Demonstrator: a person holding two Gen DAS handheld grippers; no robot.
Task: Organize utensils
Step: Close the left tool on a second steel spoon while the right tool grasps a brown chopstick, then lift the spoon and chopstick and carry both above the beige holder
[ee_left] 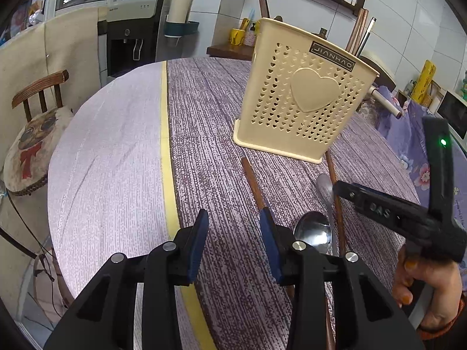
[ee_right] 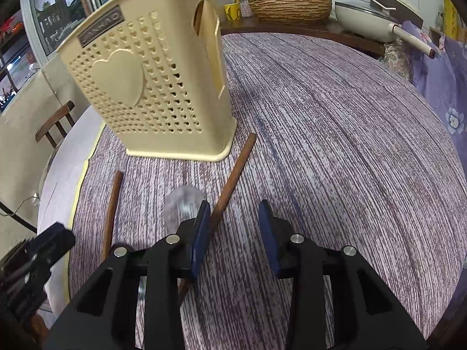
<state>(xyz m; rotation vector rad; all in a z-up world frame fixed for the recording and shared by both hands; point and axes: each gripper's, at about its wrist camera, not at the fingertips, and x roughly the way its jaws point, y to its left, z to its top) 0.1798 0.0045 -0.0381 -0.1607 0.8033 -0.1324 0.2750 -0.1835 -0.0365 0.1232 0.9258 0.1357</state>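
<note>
Utensils lie loose on the bench (ee_right: 335, 122) below the cream holder (ee_right: 151, 93) at upper left — none stowed yet. Your right gripper (ee_right: 235, 233) and left gripper (ee_left: 233, 233) both gape, empty. Next, close on the chopstick (ee_right: 233, 175) beside your right gripper.

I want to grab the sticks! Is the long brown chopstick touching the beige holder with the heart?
Cannot tell. In the right wrist view the long brown wooden chopstick ends right beside the beige plastic heart-patterned holder, with no plain gap or contact.
</note>
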